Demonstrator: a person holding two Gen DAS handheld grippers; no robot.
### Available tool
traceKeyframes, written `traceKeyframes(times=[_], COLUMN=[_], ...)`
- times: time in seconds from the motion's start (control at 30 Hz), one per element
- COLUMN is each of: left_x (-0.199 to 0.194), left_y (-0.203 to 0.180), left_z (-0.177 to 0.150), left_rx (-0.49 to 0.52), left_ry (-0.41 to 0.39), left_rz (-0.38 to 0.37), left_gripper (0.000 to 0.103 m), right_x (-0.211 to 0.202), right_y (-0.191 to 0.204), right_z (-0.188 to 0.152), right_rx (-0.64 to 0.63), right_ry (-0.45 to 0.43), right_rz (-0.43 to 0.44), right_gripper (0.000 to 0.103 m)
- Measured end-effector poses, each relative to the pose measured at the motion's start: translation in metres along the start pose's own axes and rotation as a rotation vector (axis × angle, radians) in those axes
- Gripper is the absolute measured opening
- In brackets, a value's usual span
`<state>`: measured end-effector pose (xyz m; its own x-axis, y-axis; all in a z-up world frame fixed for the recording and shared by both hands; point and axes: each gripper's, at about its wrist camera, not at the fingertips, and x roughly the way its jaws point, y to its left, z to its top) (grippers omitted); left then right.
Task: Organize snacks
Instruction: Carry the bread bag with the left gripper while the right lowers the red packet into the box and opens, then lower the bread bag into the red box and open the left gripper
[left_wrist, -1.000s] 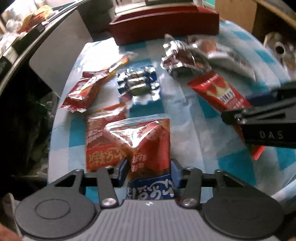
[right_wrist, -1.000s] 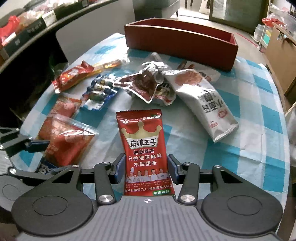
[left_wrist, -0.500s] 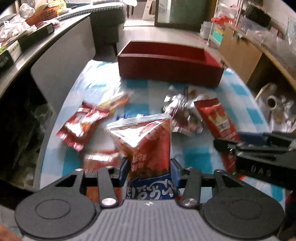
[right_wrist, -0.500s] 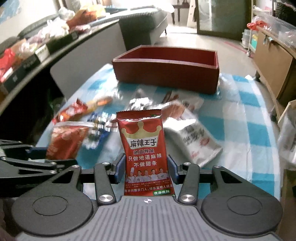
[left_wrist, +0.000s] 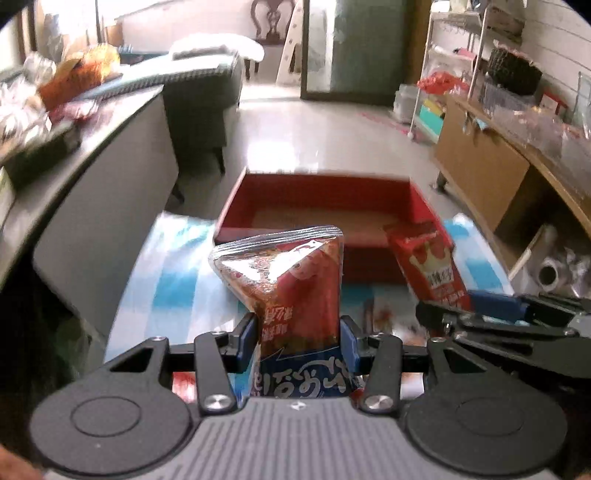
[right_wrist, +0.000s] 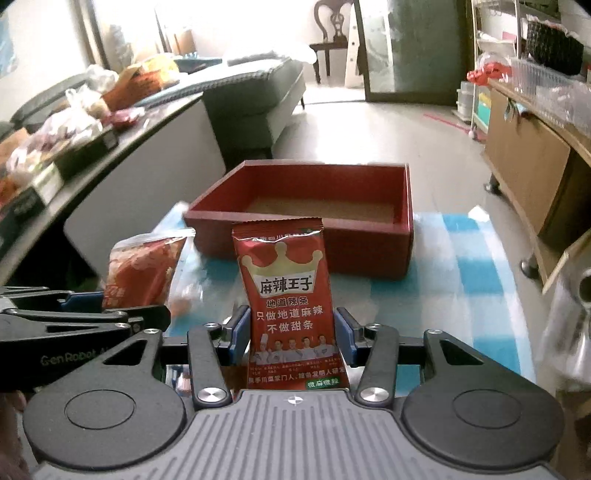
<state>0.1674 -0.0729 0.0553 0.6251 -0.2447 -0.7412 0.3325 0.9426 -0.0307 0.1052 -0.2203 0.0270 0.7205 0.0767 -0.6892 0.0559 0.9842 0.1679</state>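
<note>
One desk (right_wrist: 461, 280) with a blue-and-white checked cloth carries one red box (right_wrist: 310, 236), open at the top, with its brown floor showing bare where it can be seen. Two grippers are raised side by side in front of the box, each with one snack packet. The left gripper (left_wrist: 297, 338) has its jaws clenched on a clear-topped red packet (left_wrist: 295, 280) with a blue bottom band, held upright above the cloth. The right gripper (right_wrist: 291, 334) has its jaws clenched on a red crown packet (right_wrist: 288, 295), also upright, its top edge overlapping the box's near wall in the right wrist view. Each packet also appears in the other gripper's view.
</note>
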Motion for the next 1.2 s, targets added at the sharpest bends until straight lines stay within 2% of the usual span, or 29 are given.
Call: traceKeyframes(times=[0.27,0.5,0.6,0.63,0.67,0.77,0.87,0.97,1.2], left_x=[0.057,0.114,0.143,0.152,0.16,0.168,0.159,0.154,0.141], left_y=[0.012,0.015,0.013,0.012,0.011,0.01,0.007,0.002,0.003], left_z=[0.069,0.102,0.102,0.102,0.098,0.086,0.079,0.075,0.067], left_rx=[-0.003,-0.004,0.016,0.027,0.036,0.044,0.069,0.105,0.114], left_ry=[-0.06,-0.098,-0.071,-0.053,-0.035,0.002,-0.005,0.028,0.069], left_rz=[0.041,0.108,0.135,0.147,0.152,0.146,0.133,0.143,0.141], left_gripper=[0.041,0.041,0.041,0.041,0.041,0.04,0.04,0.042,0.042], right_x=[0.056,0.115,0.138,0.144,0.15,0.158,0.163,0.158,0.143], right_y=[-0.009,-0.024,-0.024,-0.023,-0.023,-0.021,-0.022,-0.025,-0.023], right_z=[0.057,0.073,0.08,0.081,0.082,0.077,0.068,0.066,0.06], right_rx=[-0.009,-0.005,-0.029,-0.043,-0.053,-0.073,-0.068,-0.024,-0.012], right_ry=[-0.04,-0.036,-0.019,-0.015,0.004,0.046,0.088,0.106,0.143], right_rz=[-0.043,-0.087,-0.114,-0.117,-0.114,-0.118,-0.114,-0.097,-0.101], right_gripper=[0.056,0.056,0.056,0.045,0.042,0.043,0.044,0.044,0.047])
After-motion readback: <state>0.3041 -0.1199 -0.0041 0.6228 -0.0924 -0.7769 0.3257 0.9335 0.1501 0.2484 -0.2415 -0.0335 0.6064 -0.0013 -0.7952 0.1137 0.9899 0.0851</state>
